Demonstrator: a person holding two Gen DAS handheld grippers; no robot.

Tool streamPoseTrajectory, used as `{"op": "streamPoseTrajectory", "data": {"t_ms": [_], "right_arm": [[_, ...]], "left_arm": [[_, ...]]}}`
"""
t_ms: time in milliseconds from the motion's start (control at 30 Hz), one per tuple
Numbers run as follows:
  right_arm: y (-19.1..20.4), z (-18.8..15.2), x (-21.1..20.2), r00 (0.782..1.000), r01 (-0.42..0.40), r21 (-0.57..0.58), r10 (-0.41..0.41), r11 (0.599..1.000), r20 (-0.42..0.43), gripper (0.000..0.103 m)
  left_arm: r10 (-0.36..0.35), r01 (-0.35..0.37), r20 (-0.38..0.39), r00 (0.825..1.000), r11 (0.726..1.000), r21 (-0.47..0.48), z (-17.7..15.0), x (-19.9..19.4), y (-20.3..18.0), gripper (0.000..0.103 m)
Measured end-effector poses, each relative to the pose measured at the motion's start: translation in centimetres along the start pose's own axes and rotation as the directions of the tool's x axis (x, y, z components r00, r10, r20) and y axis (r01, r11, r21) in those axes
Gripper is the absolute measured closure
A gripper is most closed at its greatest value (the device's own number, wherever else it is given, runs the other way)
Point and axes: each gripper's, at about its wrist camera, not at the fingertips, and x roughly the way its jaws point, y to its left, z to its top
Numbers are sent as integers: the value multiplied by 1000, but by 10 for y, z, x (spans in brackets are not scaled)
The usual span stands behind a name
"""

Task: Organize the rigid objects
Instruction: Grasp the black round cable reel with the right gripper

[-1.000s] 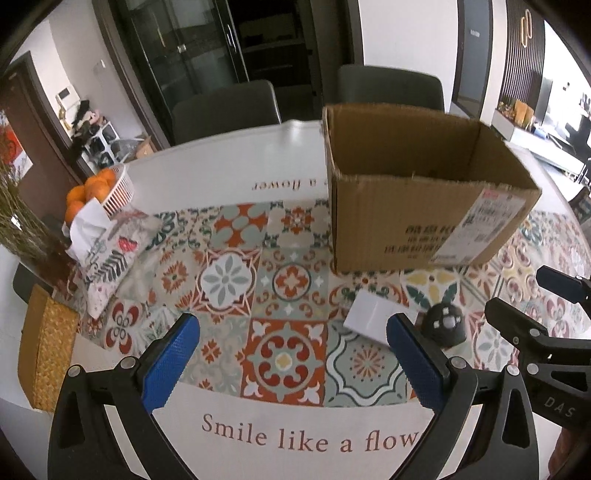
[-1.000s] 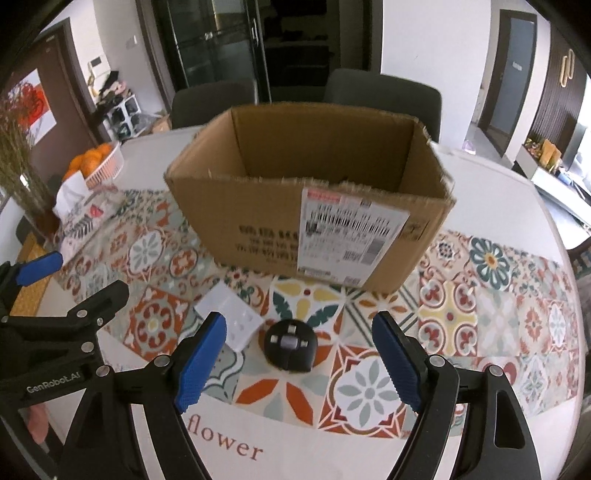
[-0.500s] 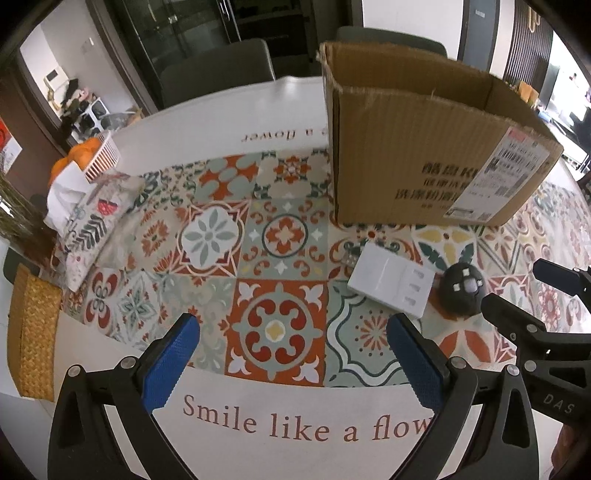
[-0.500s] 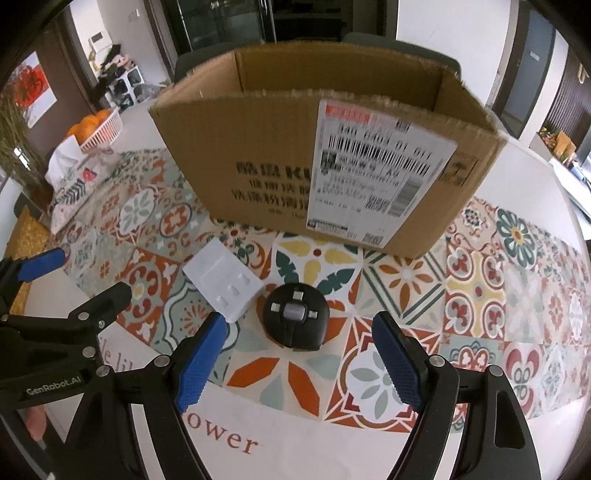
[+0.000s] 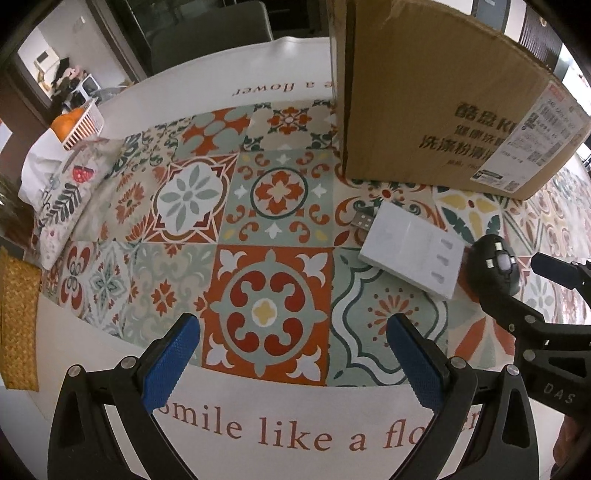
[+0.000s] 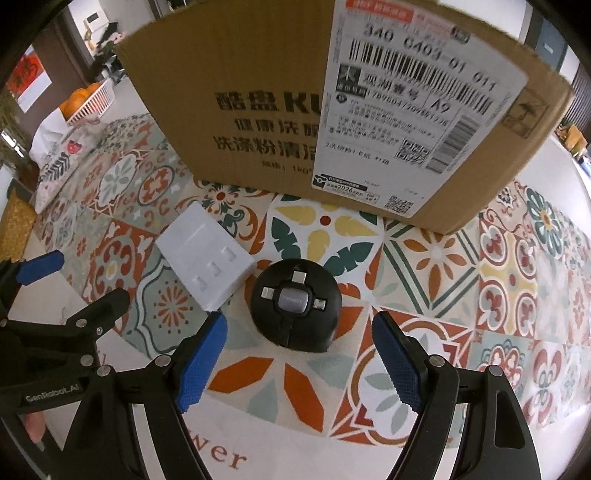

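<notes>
Both tongs gape, grasping nothing: right tongs (image 6: 299,354) over the black puck (image 6: 295,304), left tongs (image 5: 291,354) over bare surface (image 5: 258,406).

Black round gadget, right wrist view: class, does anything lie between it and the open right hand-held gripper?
Nothing visible does. The black round gadget lies just ahead of the right hand-held gripper, bare tablecloth between them. The white block sits off to its left.

worktop (image 5: 303,410): white with patterned tile cloth | beyond worktop: grey chair (image 5: 207,33), dark glass cabinet | beside cabinet: white wall (image 5: 48,40) | light: daylight
</notes>
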Motion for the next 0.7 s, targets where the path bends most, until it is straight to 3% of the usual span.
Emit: {"op": "streamPoseTrajectory", "data": {"t_ms": [233,600,700], "right_arm": [[1,5,13,1000,-7,4,7,1000,-14,24],[3,6,19,1000,-16,18,16,1000,-12,45],[1,6,19,1000,-21,31,21,999,-5,46]], "left_arm": [[-13,12,-15,1000,1000,-14,1,10,3,0],[-37,37,-11,999,999,-9,2,13,6,0],[-52,52,-12,999,999,-5,3,13,4,0]]}}
